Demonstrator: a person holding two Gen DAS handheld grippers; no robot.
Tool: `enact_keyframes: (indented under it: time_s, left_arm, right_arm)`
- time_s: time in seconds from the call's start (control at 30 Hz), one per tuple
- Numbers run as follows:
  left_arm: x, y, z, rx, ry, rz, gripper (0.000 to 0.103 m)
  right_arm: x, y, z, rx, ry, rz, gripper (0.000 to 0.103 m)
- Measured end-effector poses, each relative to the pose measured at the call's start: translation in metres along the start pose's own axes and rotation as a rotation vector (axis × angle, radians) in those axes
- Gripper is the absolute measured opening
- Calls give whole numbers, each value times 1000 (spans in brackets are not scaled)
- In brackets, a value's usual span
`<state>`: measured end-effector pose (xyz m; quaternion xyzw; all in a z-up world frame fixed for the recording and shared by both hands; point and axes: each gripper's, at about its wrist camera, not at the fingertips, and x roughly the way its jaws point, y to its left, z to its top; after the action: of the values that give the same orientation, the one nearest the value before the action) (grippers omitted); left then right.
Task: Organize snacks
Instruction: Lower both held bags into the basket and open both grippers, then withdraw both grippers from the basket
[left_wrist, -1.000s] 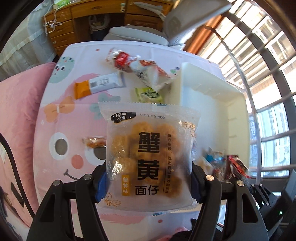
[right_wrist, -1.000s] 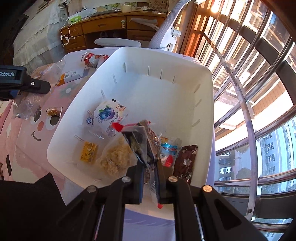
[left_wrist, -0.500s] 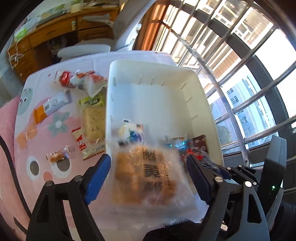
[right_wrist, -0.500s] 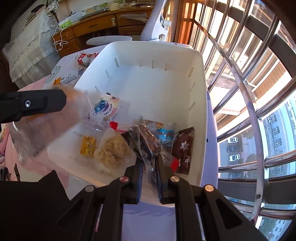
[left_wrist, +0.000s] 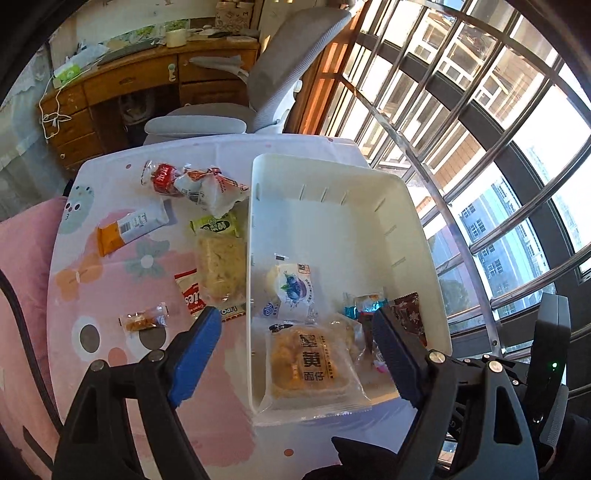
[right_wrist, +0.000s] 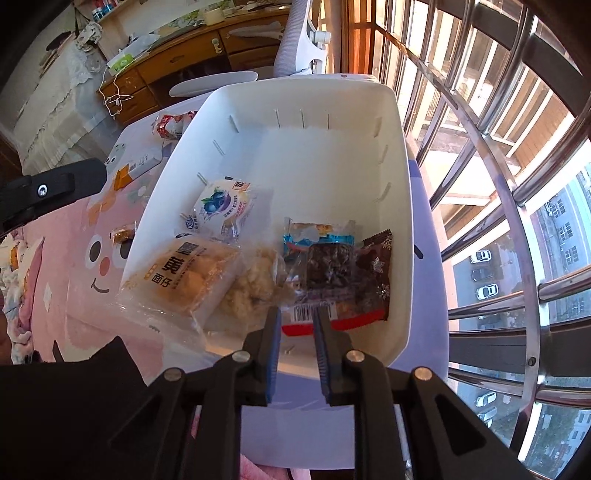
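Note:
A white bin (left_wrist: 332, 206) (right_wrist: 332, 147) stands on the patterned table. The crab-roe noodle packet (left_wrist: 310, 365) (right_wrist: 188, 273) lies in its near corner, draped over the rim. My left gripper (left_wrist: 295, 347) is open and empty above it. My right gripper (right_wrist: 297, 321) is open with a narrow gap, just above the near rim, and a dark snack packet (right_wrist: 328, 269) lies free in front of it. A blueberry packet (left_wrist: 291, 288) (right_wrist: 218, 203) and several others lie in the bin.
Several snacks lie on the table left of the bin: an orange bar (left_wrist: 129, 229), red and white packets (left_wrist: 192, 184), a yellow noodle pack (left_wrist: 221, 262), a small candy (left_wrist: 144, 319). A grey chair (left_wrist: 229, 110) and window bars (left_wrist: 480, 147) stand beyond.
My left gripper carried the noodle packet over the bin, opened and dropped it in. My right gripper opened and let the dark packet fall into the bin.

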<state>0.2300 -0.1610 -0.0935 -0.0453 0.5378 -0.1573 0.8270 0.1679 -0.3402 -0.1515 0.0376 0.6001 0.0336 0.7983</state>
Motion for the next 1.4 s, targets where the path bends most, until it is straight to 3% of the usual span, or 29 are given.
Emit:
enact_keyframes:
  time_s: [0.47, 0.6, 0.93, 1.4]
  left_arm:
    - [-46, 65, -37, 21, -33, 65, 83]
    - [-65, 88, -46, 41, -51, 73, 83]
    - [-101, 143, -62, 103, -81, 42, 83]
    - [-107, 210, -58, 191, -52, -21, 83]
  right_arm:
    - [-18, 46, 1, 50, -36, 45, 27]
    - [-21, 72, -2, 57, -14, 39, 37]
    - [-30, 145, -17, 57, -45, 38, 43]
    - [-16, 225, -44, 143, -65, 47, 48]
